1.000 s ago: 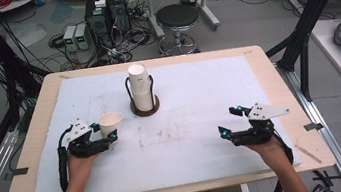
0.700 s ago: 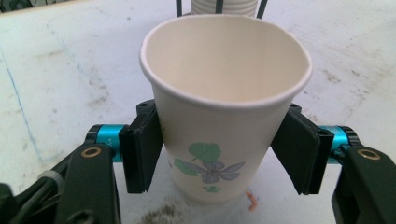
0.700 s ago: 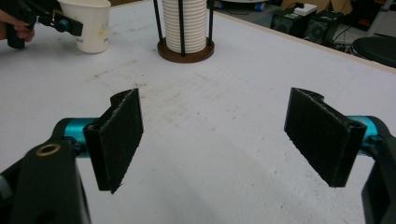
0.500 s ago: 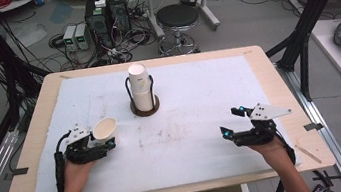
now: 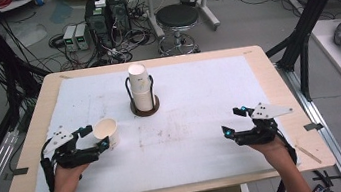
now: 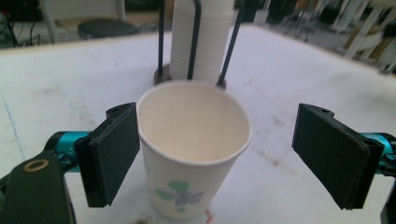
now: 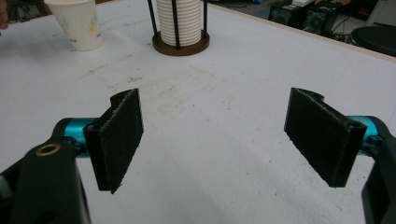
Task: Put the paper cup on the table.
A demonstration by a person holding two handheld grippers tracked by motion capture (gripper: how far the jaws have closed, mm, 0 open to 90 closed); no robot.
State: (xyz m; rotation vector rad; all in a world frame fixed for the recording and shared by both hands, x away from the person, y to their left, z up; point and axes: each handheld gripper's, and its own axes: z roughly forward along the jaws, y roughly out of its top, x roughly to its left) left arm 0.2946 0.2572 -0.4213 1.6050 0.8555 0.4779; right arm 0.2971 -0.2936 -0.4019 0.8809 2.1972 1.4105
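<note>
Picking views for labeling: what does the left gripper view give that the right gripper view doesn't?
Left gripper view: looks into the paper cup, upright between the left gripper fingers, which have just been opening; the right one stands clear of it.

Right gripper view: right gripper open over bare table cover; holder's brown base.

Both: the cup and the cup stack in its holder.

High view down over the table [image 5: 256,71]; both low gripper views near, sharing the cup stack [image 6: 201,37].
</note>
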